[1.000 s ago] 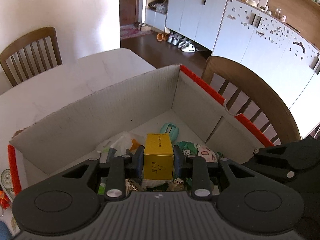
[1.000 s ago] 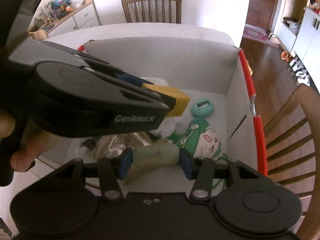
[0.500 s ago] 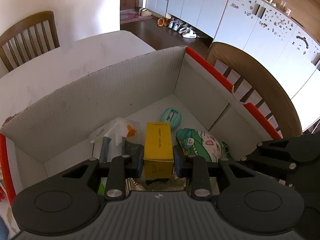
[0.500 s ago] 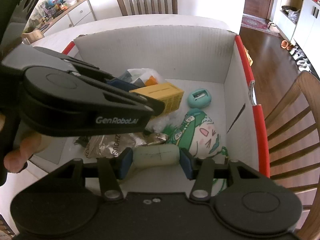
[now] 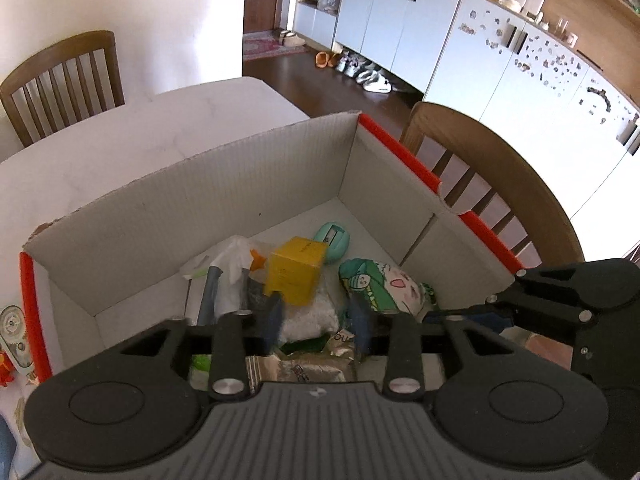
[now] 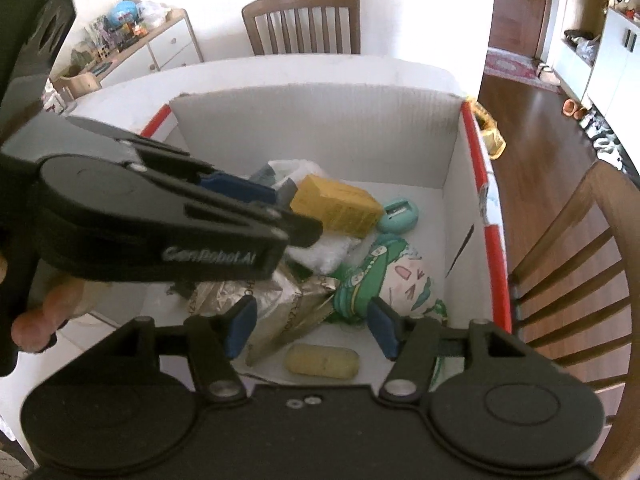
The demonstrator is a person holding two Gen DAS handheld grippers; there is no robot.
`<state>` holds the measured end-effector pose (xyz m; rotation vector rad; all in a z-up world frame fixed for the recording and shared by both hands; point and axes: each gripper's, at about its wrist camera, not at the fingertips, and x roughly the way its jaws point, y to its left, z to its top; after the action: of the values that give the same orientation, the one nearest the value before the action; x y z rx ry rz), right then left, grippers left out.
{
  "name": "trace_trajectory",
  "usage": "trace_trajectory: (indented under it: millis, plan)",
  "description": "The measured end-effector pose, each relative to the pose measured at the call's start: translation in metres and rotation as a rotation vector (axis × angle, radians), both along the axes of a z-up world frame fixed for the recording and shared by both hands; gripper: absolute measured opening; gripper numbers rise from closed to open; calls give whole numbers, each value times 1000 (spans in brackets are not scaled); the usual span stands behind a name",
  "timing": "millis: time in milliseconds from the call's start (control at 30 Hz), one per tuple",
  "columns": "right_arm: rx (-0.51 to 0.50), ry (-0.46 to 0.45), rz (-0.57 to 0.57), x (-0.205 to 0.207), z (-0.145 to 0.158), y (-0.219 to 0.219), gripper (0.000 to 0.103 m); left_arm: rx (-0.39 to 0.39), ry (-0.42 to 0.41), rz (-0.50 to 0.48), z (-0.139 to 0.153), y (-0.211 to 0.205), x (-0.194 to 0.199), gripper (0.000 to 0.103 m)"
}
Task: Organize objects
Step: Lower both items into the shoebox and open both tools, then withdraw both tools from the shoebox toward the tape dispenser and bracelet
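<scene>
An open cardboard box (image 5: 200, 208) with red-edged rims stands on the white table. My left gripper (image 5: 317, 320) hovers over it, jaws opening with nothing between them. Just beyond its fingertips, a yellow carton (image 5: 294, 276) lies tilted on a white plastic bag (image 5: 228, 268). My right gripper (image 6: 312, 330) is also opening and holds nothing. Under it, a pale yellow oblong piece (image 6: 322, 362) lies on the box floor. A green cartoon pouch (image 6: 384, 280), a teal round sharpener (image 6: 398, 214) and a foil packet (image 6: 260, 300) lie in the box too.
A wooden chair (image 5: 500, 184) stands close against the box's right side. Another chair (image 5: 60, 80) is at the table's far end. Small toys (image 5: 12, 332) lie on the table left of the box. White cabinets (image 5: 520, 72) line the far wall.
Both grippers have opened. The yellow carton has dropped out of the left jaws onto the pile, and the pale oblong piece has fallen from the right jaws to the box floor.
</scene>
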<state>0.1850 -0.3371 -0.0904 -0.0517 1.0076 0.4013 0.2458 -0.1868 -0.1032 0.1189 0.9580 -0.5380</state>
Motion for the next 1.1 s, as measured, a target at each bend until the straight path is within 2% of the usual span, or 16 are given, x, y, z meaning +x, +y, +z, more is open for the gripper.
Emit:
trace_trajectory:
  millis: [33, 67, 600, 700, 967, 1100]
  plan:
    - [4, -6, 0, -1, 2, 0, 60, -8, -10, 6, 2, 2, -2, 63]
    - [9, -10, -1, -2, 4, -1, 60, -23, -20, 13, 5, 5, -5, 66]
    - [58, -80, -14, -21, 43, 15, 64, -114, -109, 31, 53, 43, -39, 66]
    - [63, -94, -21, -25, 48, 23, 71, -121, -130, 47, 60, 57, -45, 66]
    - [81, -113, -46, -32, 59, 55, 84, -147, -157, 91, 75, 109, -58, 80]
    - [88, -129, -48, -34, 63, 79, 91, -151, -169, 115, 78, 141, -63, 83]
